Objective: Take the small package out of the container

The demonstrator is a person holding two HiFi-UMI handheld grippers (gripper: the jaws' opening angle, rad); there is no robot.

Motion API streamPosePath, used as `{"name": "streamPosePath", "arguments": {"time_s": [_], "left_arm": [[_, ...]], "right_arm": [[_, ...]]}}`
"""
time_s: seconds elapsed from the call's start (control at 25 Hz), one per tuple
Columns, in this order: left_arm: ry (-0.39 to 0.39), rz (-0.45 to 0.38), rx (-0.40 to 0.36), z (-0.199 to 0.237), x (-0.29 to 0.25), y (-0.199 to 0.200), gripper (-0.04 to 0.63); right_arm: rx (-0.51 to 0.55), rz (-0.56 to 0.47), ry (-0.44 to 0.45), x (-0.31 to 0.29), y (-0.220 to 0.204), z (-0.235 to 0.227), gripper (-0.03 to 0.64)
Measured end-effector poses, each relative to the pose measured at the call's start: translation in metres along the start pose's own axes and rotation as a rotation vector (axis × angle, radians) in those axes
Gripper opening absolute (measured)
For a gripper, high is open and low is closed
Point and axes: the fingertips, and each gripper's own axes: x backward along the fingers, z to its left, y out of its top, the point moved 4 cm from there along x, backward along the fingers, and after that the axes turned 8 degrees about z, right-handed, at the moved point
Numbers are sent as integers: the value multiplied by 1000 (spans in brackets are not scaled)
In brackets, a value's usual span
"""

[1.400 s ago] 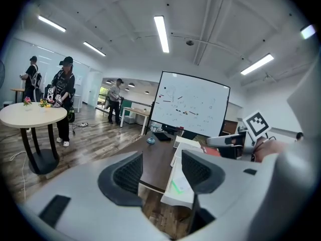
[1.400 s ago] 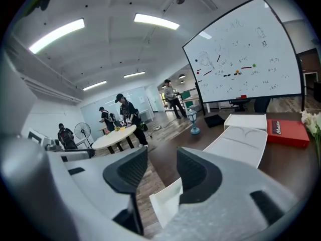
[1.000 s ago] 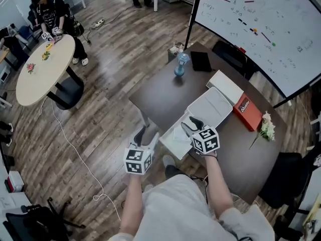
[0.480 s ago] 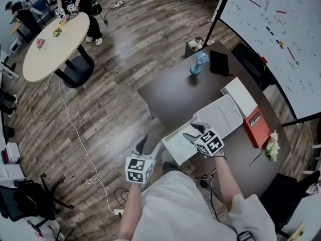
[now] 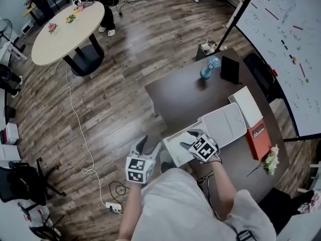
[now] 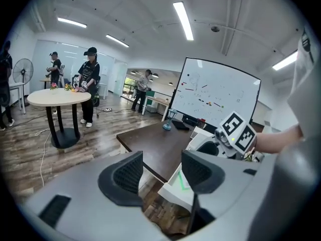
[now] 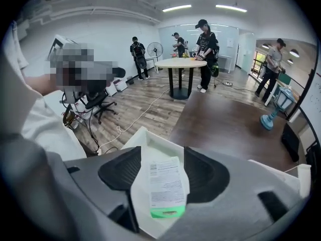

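Observation:
A white open container (image 5: 173, 145) sits at the near corner of the dark table (image 5: 185, 94), its lid (image 5: 225, 124) folded back to the right. My right gripper (image 5: 189, 139) reaches into it. In the right gripper view the small package (image 7: 167, 187), white-labelled with a green bottom edge, lies flat in the container (image 7: 145, 134) between the jaws of my right gripper (image 7: 161, 157). Those jaws are opening and the pads stand off the package. My left gripper (image 5: 148, 147) hovers over the floor left of the table corner, open and empty (image 6: 161, 159).
On the table stand a blue bottle (image 5: 208, 68), a black tablet (image 5: 230, 70), a white box (image 5: 249, 104), a red book (image 5: 258, 137) and flowers (image 5: 271, 159). A whiteboard (image 5: 286, 34) rises behind. People sit at a round table (image 5: 65, 26). A cable (image 5: 83, 134) trails across the floor.
The head view has swung, so the table now sits farther right. My right gripper has stayed over the container and my left gripper beside the table corner.

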Motion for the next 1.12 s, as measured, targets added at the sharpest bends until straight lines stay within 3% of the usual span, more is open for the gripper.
{"name": "streamPosePath", "arguments": {"time_s": [0.52,0.88,1.12], "left_arm": [[83,-10,57,-14,-6,-22,232],[104,18,82,-23,1,-52,232],[107,26,93,-21,3,-64,232]], "right_arm": [[76,21,119,-19,-12,17,305],[117,112,74,-32,-28,20,351],[212,252,-34,-47,-43,11,401]]}}
